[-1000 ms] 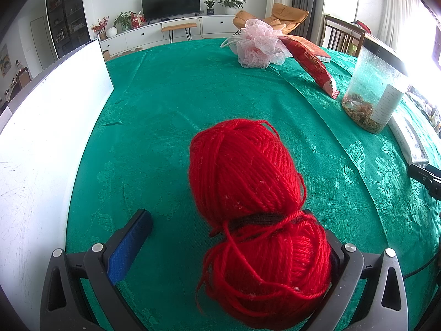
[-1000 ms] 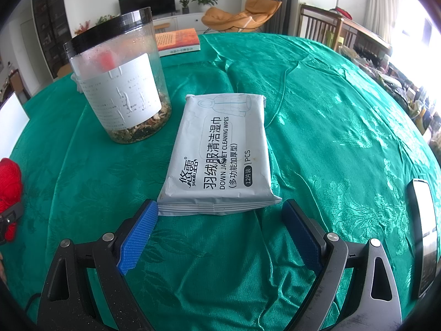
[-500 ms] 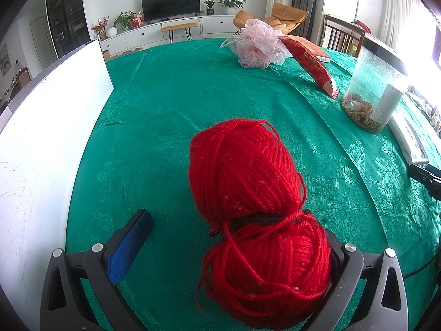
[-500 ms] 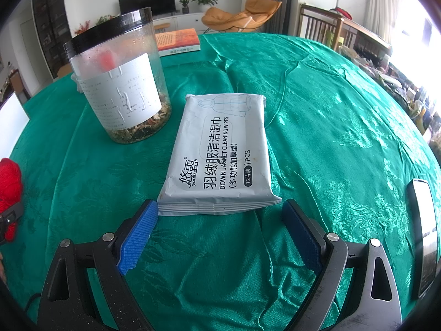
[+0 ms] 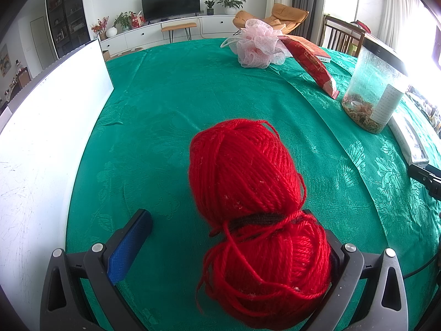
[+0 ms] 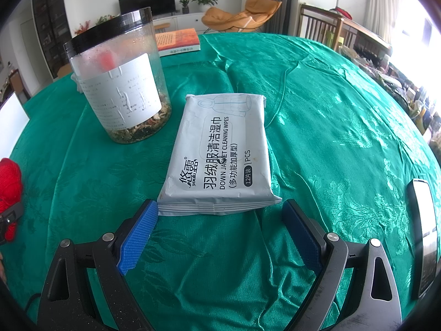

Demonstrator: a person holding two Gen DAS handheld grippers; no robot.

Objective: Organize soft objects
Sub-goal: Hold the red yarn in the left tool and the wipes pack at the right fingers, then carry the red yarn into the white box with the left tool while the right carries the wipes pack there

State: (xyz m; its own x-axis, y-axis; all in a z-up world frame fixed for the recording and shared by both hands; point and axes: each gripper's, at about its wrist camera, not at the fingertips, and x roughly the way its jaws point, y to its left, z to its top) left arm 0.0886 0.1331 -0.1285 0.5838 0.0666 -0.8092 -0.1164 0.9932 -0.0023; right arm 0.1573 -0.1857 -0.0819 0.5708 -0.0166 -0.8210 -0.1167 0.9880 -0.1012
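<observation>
A red yarn skein [image 5: 253, 209] lies on the green tablecloth [image 5: 171, 104] between the fingers of my left gripper [image 5: 234, 251], against the right finger; the jaws are wide open and the left pad [image 5: 129, 245] is apart from it. The skein also shows at the left edge of the right wrist view [image 6: 9, 190]. A pink mesh bath puff [image 5: 257, 45] sits at the far side. My right gripper [image 6: 220, 226] is open, its pads either side of the near end of a grey wet wipes pack [image 6: 220, 154], not touching it.
A white board [image 5: 41, 127] stands along the left. A clear jar with a black lid [image 6: 121, 88] stands left of the wipes. A red packet [image 5: 311, 63] and an orange book [image 6: 177, 41] lie farther back. A phone [image 6: 424, 237] lies at the right.
</observation>
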